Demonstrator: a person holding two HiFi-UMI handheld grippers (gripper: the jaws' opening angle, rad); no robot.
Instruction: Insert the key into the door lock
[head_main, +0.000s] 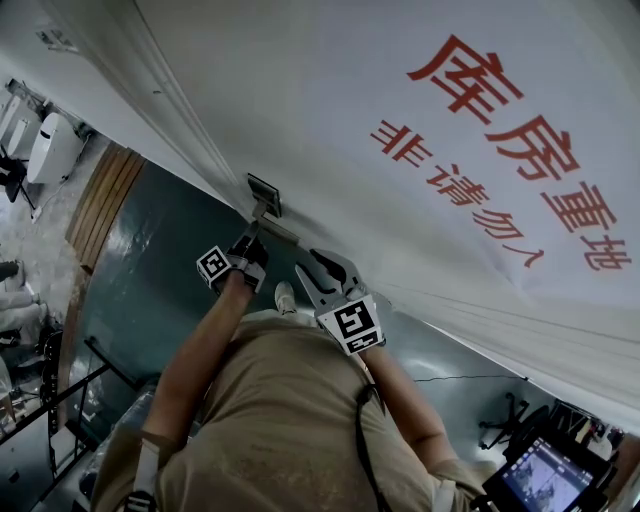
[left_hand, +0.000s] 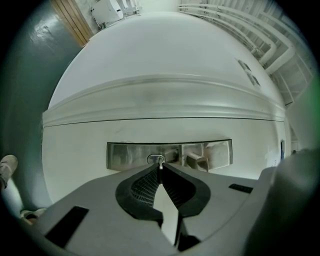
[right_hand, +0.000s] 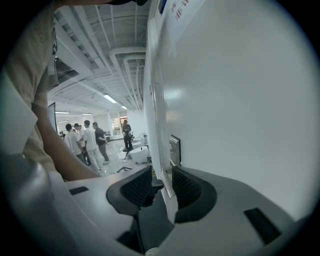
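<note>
A white door (head_main: 400, 200) with red lettering carries a steel lock plate (left_hand: 125, 154) with a short handle (left_hand: 197, 161). In the left gripper view, my left gripper (left_hand: 160, 168) is shut on a small metal key (left_hand: 160, 161), whose tip sits at the keyhole (left_hand: 154, 158) in the plate. In the head view the left gripper (head_main: 255, 230) reaches level up to the lock plate (head_main: 265, 192). My right gripper (head_main: 305, 268) hangs just right of it, beside the door. Its jaws (right_hand: 162, 182) stand apart with nothing gripped, and the door's edge (right_hand: 156, 125) shows beyond them.
Several people (right_hand: 85, 140) stand far off in the room, seen in the right gripper view. A white shoe (left_hand: 7, 167) is on the dark green floor (head_main: 150, 280). A screen (head_main: 545, 478) and a chair base (head_main: 505, 425) are at the lower right.
</note>
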